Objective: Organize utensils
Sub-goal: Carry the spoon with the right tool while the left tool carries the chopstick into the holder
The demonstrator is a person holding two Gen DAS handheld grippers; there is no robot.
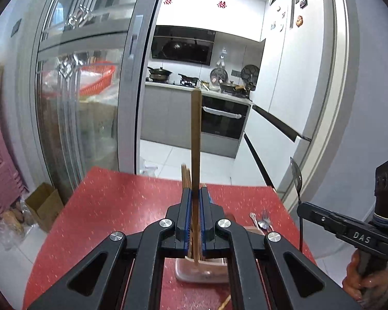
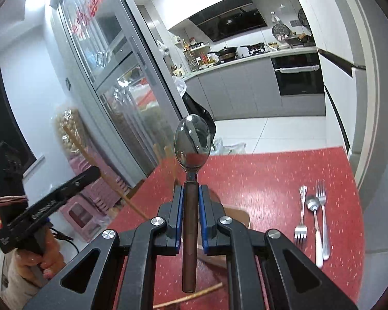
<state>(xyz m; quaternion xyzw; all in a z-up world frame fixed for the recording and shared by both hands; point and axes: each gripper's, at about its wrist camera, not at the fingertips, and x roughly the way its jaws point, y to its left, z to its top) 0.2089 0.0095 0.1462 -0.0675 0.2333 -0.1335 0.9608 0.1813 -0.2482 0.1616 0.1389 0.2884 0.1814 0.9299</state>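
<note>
A: What do we have in the left gripper?

B: We have it clenched on a long flat wooden utensil, which stands nearly upright between the blue pads and sticks out well above the fingertips. We cannot tell what sort of utensil it is.

A: And what lies under that gripper?

B: Below it on the red desk stands a pale holder with more wooden sticks in it; it shows through the gap in the gripper's frame.

A: The right gripper?

B: It is clamped on the dark brown handle of a spoon. The shiny bowl rises above the fingertips and the handle end hangs below the jaws.

A: What else do we see from there?

B: To the right of that gripper, lying on the desk close together, are a small fork, a white-handled spoon and a larger fork. Below the gripper a wooden stick lies flat on the desk. To its left we see the other gripper in a hand.
</note>
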